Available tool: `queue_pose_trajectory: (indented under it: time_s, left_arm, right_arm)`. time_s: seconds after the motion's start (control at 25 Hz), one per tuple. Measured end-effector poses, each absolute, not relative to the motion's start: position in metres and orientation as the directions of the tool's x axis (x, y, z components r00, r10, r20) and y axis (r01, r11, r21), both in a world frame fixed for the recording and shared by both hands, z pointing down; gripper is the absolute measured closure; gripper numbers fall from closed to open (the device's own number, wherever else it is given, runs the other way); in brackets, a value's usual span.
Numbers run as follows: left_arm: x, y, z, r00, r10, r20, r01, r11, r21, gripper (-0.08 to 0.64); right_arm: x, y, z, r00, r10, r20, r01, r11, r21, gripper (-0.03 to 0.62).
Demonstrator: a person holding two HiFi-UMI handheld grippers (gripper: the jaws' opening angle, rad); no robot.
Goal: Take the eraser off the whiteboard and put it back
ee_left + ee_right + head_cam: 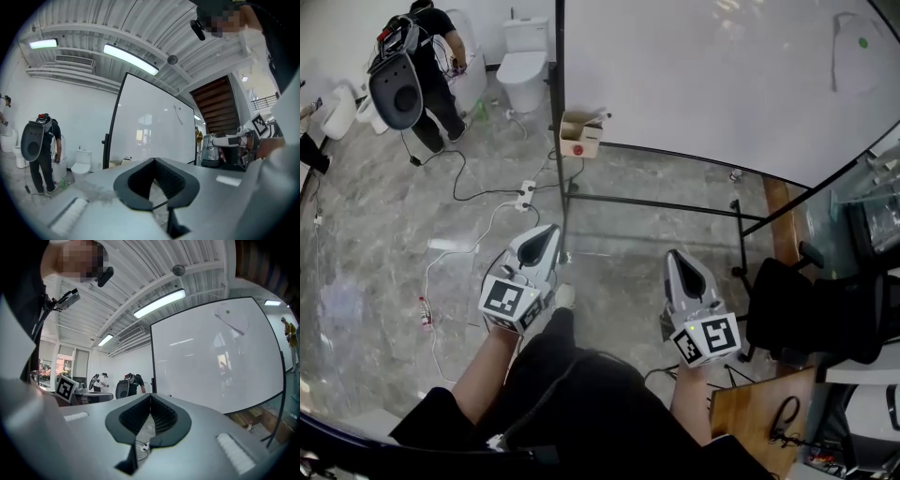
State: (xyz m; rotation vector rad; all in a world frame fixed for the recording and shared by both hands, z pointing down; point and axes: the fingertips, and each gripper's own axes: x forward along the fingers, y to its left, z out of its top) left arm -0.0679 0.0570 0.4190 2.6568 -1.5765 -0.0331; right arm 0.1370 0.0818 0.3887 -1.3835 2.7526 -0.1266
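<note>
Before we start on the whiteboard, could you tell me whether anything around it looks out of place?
Loose cables and a power strip trail across the floor beside the whiteboard, a possible trip hazard.

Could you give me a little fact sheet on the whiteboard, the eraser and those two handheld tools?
Whiteboard: upright on a black stand
Eraser: high up on the board's right half
Left gripper: shut, empty, not at the board
Right gripper: shut, empty, not at the board
Floor by stand: open cardboard box
Background: another person, toilet
</note>
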Motion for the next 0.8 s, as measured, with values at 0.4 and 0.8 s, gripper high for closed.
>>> queue_pose_trajectory:
  time_s: [0.4, 0.8]
  left_arm:
    - [-0.094, -0.065, 0.405, 0.547, -0.837, 0.012, -0.836, -0.545, 0.066, 0.557]
    - [-0.107, -0.151, 0.401, 0.629, -0.777, 0.012, -0.777, -0.629, 0.011, 0.555]
  right_arm:
    - [0.087, -0.023, 0.368, -0.579, -0.815, -0.029, -0.805, 0.577, -0.136, 0.583]
    - [0.041, -0.097, 0.359, -0.558, -0.830, -0.018, -0.824, 0.557, -0.107, 0.583]
